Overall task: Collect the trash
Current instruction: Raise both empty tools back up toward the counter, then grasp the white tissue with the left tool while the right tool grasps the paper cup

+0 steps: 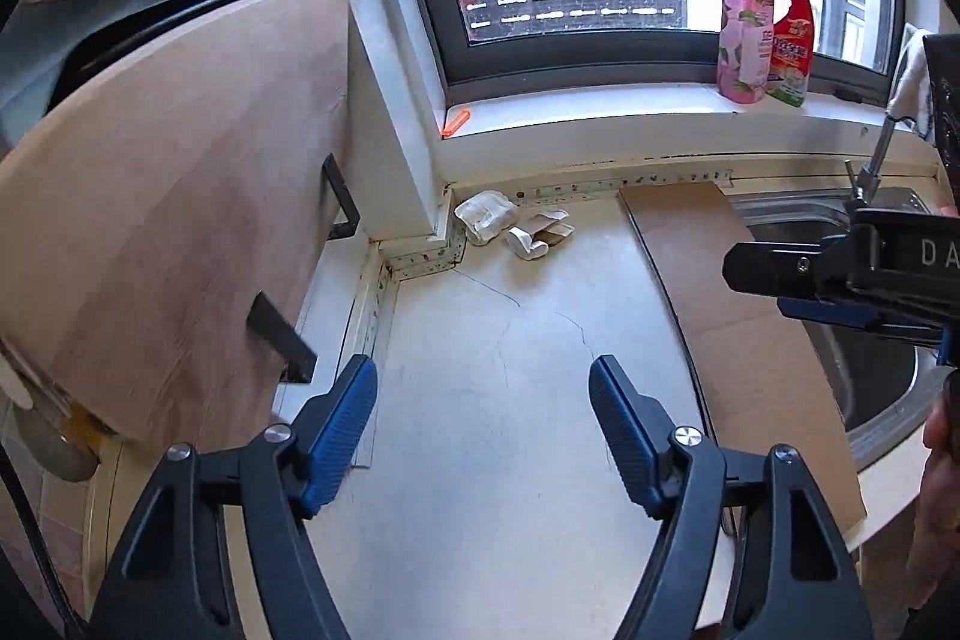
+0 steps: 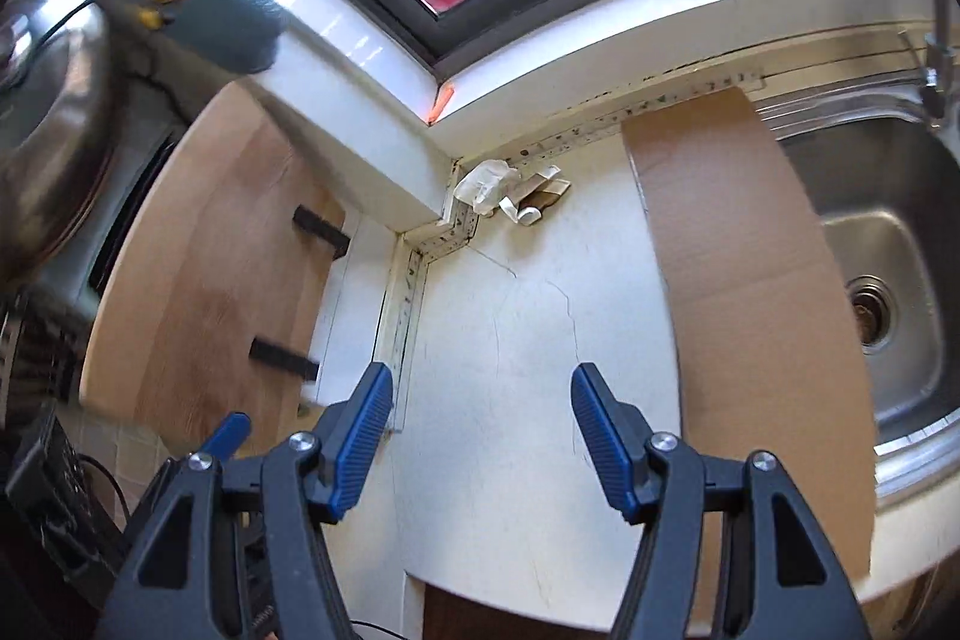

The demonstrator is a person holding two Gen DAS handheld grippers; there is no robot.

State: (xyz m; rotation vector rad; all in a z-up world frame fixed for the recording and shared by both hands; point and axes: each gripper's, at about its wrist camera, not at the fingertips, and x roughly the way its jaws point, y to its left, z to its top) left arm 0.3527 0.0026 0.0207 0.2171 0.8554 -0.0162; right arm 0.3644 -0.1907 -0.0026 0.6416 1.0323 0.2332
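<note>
- Crumpled white-and-brown paper scraps point(image 1: 510, 223) lie uncollected in the white tabletop point(image 1: 510, 430) corner below the window.
- Left gripper point(image 1: 483, 400) and right gripper point(image 2: 480, 409) — both parted, empty, well short — collecting not begun.

Both tongs hung apart, empty.
The left tongs point(image 1: 483, 388) pointed downward with blue pads spread and nothing between them; the right tongs point(image 2: 482, 397) tilted down likewise, jaws apart and bare, their black body also showing at the left view's right edge.
</note>
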